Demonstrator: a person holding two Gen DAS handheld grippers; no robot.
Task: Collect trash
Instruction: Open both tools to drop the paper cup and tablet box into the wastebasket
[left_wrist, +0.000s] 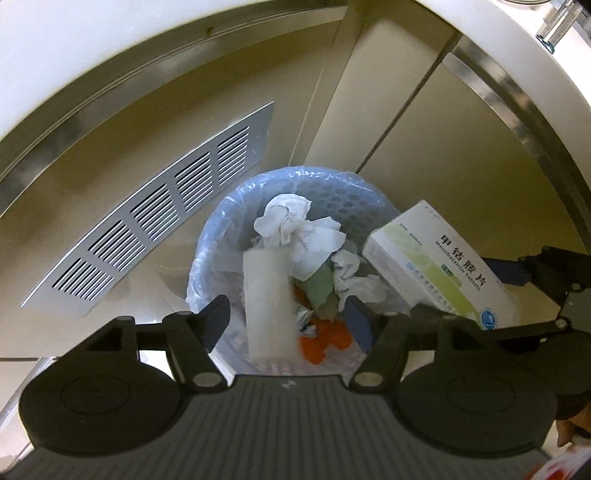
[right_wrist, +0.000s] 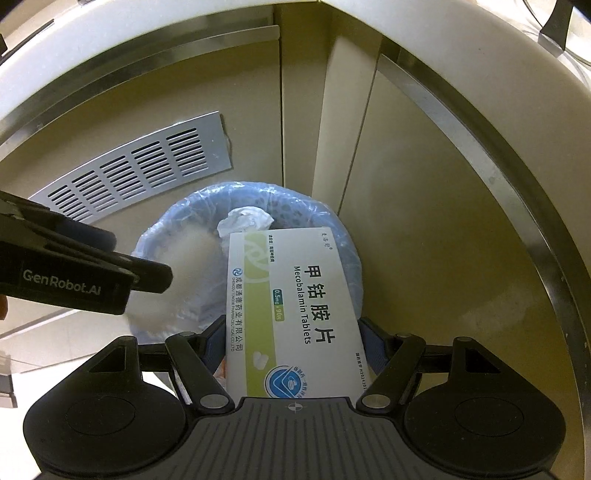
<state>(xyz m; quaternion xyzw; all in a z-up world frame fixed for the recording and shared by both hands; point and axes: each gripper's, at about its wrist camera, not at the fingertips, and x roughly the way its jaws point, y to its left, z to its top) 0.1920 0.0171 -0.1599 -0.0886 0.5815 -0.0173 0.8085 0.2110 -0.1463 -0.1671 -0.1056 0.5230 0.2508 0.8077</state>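
Note:
A round bin (left_wrist: 236, 206) with a blue plastic liner stands on the floor, holding crumpled white tissues (left_wrist: 291, 221) and orange scraps (left_wrist: 325, 339). My left gripper (left_wrist: 288, 325) is open above it; a blurred white oblong object (left_wrist: 269, 306) is between its fingers, touching neither, over the bin. My right gripper (right_wrist: 293, 347) is shut on a white and green Mecobalamin tablet box (right_wrist: 295, 306) and holds it above the bin (right_wrist: 347, 251). The box also shows in the left wrist view (left_wrist: 436, 266). The left gripper shows at the left of the right wrist view (right_wrist: 147, 277), with the white object (right_wrist: 184, 273) blurred.
The bin stands in a corner of beige cabinet fronts (left_wrist: 424, 155) with steel trim under a white counter edge (left_wrist: 517, 55). A metal vent grille (left_wrist: 159, 214) is set in the left panel, also in the right wrist view (right_wrist: 140, 170).

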